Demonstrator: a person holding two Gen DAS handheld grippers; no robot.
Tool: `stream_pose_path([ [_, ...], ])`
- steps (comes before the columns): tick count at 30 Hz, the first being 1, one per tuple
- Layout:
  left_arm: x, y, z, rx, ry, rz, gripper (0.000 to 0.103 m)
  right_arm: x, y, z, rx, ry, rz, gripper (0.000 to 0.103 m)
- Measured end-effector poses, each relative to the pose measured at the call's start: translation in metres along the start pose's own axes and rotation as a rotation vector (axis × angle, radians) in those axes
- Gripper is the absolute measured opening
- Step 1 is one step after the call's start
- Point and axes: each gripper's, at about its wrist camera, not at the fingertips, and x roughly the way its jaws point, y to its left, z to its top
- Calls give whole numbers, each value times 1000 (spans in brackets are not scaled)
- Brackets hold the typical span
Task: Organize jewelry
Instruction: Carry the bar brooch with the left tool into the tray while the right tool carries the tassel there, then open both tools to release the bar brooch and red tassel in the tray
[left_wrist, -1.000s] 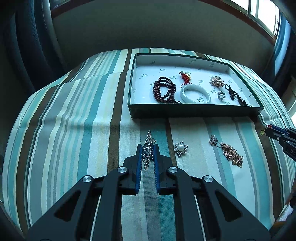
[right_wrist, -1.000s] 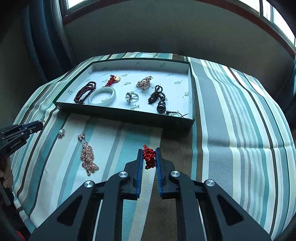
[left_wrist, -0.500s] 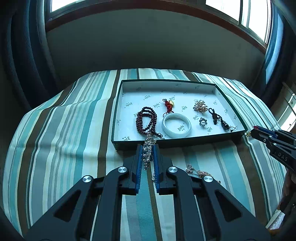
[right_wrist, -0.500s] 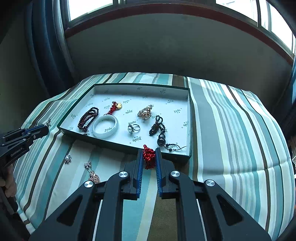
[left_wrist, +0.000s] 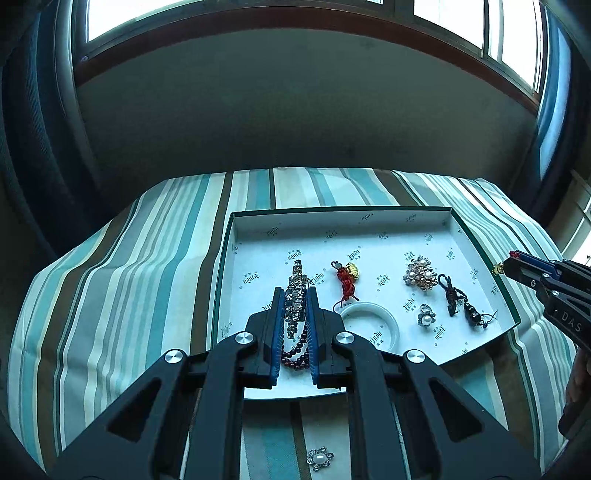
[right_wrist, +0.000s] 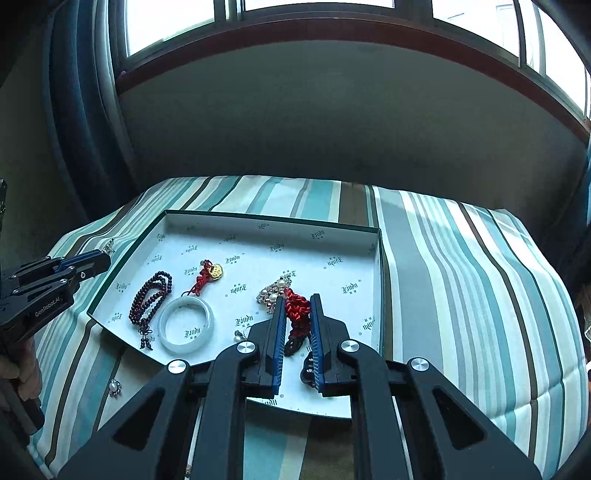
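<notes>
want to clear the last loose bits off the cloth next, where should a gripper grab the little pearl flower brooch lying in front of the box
Grip the pearl flower brooch across its petal rim, one finger on each side of the centre pearl, coming straight down from above. It lies flat on the striped cloth in front of the box, so a level approach would probably just push it along. The petals look small and thin, so close gently.
</notes>
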Motion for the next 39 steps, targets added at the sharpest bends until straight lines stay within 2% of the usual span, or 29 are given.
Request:
stream_pose_path([
  [17, 96, 8, 28, -10, 74, 38, 11, 86, -18, 19, 28, 68, -43, 13],
  [26, 113, 11, 28, -27, 102, 47, 11, 108, -23, 22, 41, 109, -68, 13],
  [39, 118, 13, 27, -48, 135, 38, 12, 113, -22, 26, 34, 132, -74, 13],
])
